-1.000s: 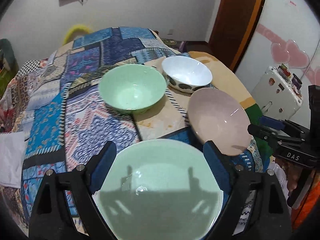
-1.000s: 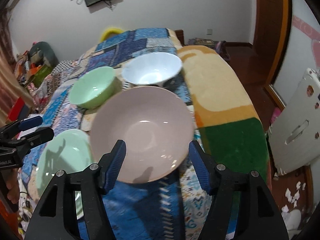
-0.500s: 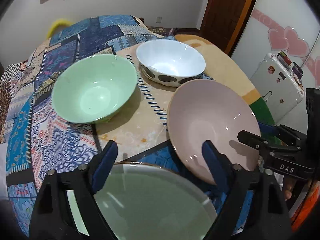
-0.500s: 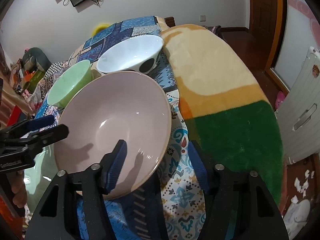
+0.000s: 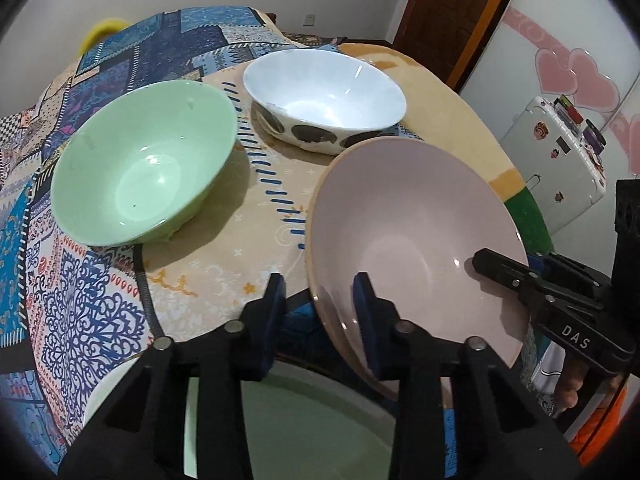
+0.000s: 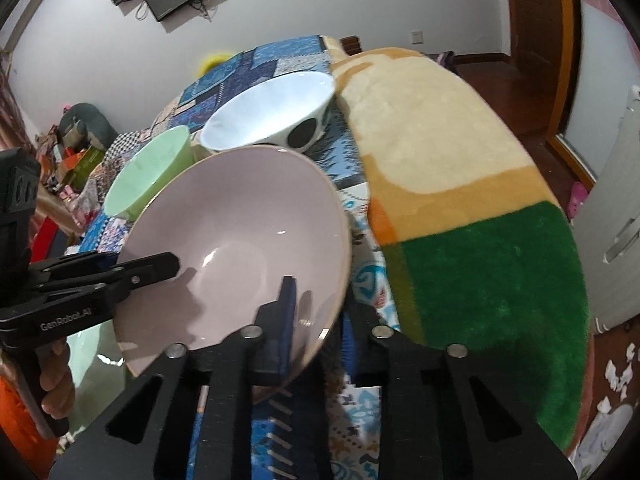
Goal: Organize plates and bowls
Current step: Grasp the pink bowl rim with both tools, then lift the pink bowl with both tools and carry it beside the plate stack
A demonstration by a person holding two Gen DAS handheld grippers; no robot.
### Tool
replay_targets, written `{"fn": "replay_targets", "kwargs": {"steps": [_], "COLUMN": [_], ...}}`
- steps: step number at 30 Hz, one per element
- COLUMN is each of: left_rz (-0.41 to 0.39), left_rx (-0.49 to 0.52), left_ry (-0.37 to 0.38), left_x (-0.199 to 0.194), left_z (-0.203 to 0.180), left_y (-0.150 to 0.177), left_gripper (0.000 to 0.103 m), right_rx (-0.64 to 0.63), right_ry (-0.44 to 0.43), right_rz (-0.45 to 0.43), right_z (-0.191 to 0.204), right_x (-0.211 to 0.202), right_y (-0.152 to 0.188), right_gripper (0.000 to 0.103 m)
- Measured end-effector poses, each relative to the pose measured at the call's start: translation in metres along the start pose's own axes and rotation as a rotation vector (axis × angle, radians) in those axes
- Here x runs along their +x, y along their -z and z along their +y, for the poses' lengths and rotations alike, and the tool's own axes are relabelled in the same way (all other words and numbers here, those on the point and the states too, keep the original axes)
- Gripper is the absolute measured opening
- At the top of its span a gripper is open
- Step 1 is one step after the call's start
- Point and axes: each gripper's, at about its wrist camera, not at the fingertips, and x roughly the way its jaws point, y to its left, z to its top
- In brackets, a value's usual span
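Both tools closed on pink bowl [image 6: 240, 240], green bowl [image 5: 140, 168], white bowl [image 5: 324, 92] behind

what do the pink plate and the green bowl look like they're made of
Pink plate: seemingly glazed ceramic or melamine; smooth and glossy, with small bright glints near its centre and a thin tan rim edge. Green bowl: likely glazed ceramic or milk glass; its uniform pale green surface has a shiny, reflective base. The pictures cannot settle either material.
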Motion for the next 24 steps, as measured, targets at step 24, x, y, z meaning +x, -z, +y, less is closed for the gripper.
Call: {"fn": "replay_targets", "kwargs": {"steps": [24], "left_rz": [-0.043], "left_rx": [0.005], "left_ry": [0.026], "left_x": [-0.047], "left_z": [-0.013], "left_y": [0.020], "left_gripper": [0.020], "right_rx": [-0.011], "right_ry": [0.013], "right_rz": [-0.053], "right_z": [0.027], "right_x": [-0.043], "right_y": [-0.002], "right_gripper": [0.017]}}
